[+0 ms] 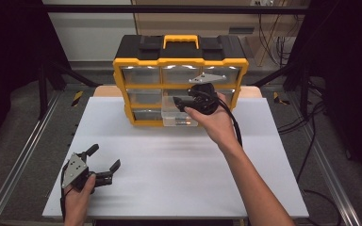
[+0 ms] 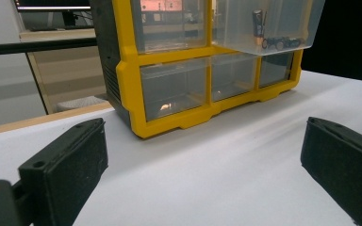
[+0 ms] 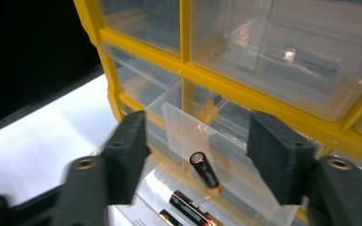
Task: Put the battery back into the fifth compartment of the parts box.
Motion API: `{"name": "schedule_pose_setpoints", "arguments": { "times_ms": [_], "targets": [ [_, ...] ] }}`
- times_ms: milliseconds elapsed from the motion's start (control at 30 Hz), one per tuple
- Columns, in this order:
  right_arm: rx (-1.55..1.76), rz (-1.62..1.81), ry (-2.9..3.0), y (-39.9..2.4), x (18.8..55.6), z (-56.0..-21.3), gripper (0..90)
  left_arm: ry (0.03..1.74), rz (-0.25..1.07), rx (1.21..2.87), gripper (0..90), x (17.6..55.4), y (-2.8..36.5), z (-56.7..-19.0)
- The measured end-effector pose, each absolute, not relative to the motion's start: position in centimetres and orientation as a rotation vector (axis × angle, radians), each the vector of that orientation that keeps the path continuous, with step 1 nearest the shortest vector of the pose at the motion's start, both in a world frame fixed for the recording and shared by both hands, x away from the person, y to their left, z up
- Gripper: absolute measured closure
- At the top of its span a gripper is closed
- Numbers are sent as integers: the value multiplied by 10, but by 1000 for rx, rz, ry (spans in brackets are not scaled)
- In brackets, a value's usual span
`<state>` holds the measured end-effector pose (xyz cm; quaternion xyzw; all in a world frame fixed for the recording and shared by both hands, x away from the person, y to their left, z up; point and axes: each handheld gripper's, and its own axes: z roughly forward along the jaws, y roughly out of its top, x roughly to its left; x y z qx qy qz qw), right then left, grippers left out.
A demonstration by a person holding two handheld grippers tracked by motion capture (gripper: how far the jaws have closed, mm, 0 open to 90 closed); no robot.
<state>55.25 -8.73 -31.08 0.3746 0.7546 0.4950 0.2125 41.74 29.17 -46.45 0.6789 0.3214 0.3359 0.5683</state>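
Observation:
A yellow and black drawer cabinet (image 1: 179, 61) stands at the far end of the white board. Its clear middle drawer (image 1: 179, 117) in the bottom row is pulled out. My right gripper (image 1: 176, 103) hovers over this drawer (image 3: 226, 188) with its jaws apart. Below and between them a battery (image 3: 205, 170) leans inside the drawer, touched by neither pad. More batteries (image 3: 193, 207) lie on the drawer's floor. My left gripper (image 1: 96, 162) rests at the near left of the board, open, with nothing between its jaws (image 2: 205, 136). From there the drawer (image 2: 283, 23) and its batteries (image 2: 259, 23) show.
The white board (image 1: 169, 165) stretches between the cabinet and the near edge. Metal rails run along both sides of the table. The other clear drawers (image 2: 174, 87) of the cabinet are pushed in. A cable trails from the right gripper along the forearm.

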Motion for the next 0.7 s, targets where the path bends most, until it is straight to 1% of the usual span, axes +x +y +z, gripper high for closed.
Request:
{"name": "schedule_pose_setpoints", "arguments": {
  "times_ms": [100, 133, 267, 467, 700],
  "targets": [
    [1038, 1391, 2080, -87, 552, -310, 290, 753, 789, 1597, 12, 417, 291, -465],
    [1048, 1393, 2066, -87, 552, -310, 246, 754, 789, 1597, 12, 417, 291, -465],
    [1067, 1397, 2034, -88, 550, -308, 168, 753, 790, 1599, 12, 417, 291, -464],
    [1081, 1416, 2010, -91, 547, -304, 96, 759, 790, 1598, 12, 418, 292, -465],
    [1049, 1478, 1928, -99, 537, -295, 61, 762, 790, 1598, 12, 418, 293, -465]
  ]
}}
